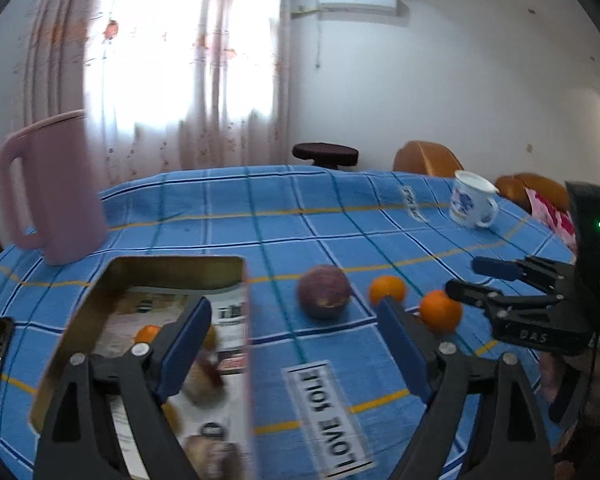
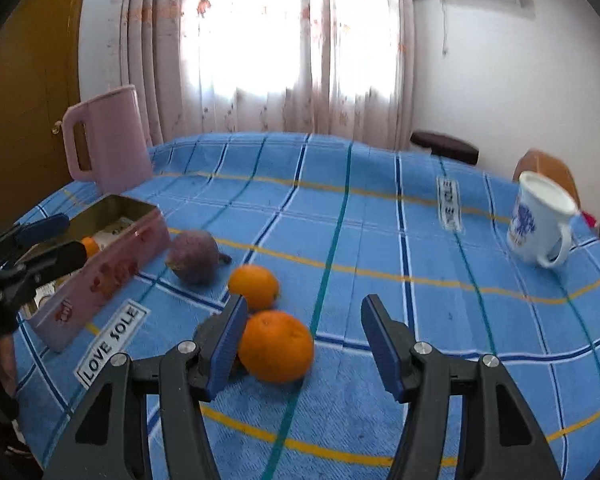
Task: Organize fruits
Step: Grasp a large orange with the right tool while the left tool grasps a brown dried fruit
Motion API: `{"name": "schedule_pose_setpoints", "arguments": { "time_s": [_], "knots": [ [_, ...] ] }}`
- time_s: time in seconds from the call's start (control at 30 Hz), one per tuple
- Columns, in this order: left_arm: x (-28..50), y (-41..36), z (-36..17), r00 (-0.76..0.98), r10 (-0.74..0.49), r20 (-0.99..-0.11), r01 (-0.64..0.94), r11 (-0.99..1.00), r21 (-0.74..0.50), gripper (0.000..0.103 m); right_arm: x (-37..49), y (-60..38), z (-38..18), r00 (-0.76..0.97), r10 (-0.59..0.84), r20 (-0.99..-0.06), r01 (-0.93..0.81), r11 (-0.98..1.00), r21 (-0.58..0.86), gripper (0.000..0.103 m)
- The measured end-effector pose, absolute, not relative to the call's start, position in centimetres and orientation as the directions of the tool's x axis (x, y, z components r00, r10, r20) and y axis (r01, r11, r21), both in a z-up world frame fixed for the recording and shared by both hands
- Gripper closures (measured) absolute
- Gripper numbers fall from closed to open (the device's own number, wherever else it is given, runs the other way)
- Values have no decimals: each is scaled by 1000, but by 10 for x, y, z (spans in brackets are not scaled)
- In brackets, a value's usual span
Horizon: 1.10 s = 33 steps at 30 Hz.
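Observation:
A pink tin box [image 1: 236, 280] lies open on the blue checked cloth, with a small orange [image 1: 147, 333] and other blurred fruit inside. My left gripper [image 1: 296, 336] stands open over the tin's right wall, nothing between its pads. To the right lie a purple fruit [image 1: 324, 296] and two oranges [image 1: 387, 289] [image 1: 441, 311]. In the right wrist view my right gripper [image 2: 304, 336] is open around the near orange [image 2: 276, 346], which sits close to the left pad and well clear of the right one. The far orange [image 2: 254, 286], purple fruit [image 2: 194, 256] and tin [image 2: 112, 268] lie beyond.
A pink jug [image 2: 108, 144] stands at the back left, behind the tin. A white mug [image 2: 540, 220] with a blue print stands at the right. A "LOVE SOLE" label [image 1: 332, 412] lies on the cloth. A dark stool [image 1: 326, 154] and orange chairs [image 1: 424, 158] stand past the table.

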<state>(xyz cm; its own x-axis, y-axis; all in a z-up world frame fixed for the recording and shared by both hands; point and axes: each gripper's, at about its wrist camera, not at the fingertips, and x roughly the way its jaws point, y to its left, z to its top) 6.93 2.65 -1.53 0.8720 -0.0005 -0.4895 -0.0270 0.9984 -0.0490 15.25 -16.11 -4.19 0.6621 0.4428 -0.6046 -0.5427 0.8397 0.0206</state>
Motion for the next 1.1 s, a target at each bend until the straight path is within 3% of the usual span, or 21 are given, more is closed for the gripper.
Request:
{"name": "schedule_pose_setpoints", "arguments": {
  "time_s": [0.5,0.57,0.77,0.97,1.1],
  "knots": [
    [90,-15,-26,839,-28,-544,40,999,9,14,175,-155,-64,504,504,-701,-590,794,147,42],
    [91,-18,-26,836,-32,-548,46,999,11,14,174,-156,-62,503,515,-694,-593,790,157,55],
    [97,-30,-28,822,-54,-567,83,996,26,14,160,-170,-48,621,474,-624,-535,838,103,55],
    [114,-50,-35,773,-110,-625,157,987,20,15,163,-195,-44,671,458,-583,-462,873,154,55],
    [131,-60,-45,711,-165,-683,208,978,-19,25,165,-201,-43,677,462,-573,-448,876,178,55]
  ]
}}
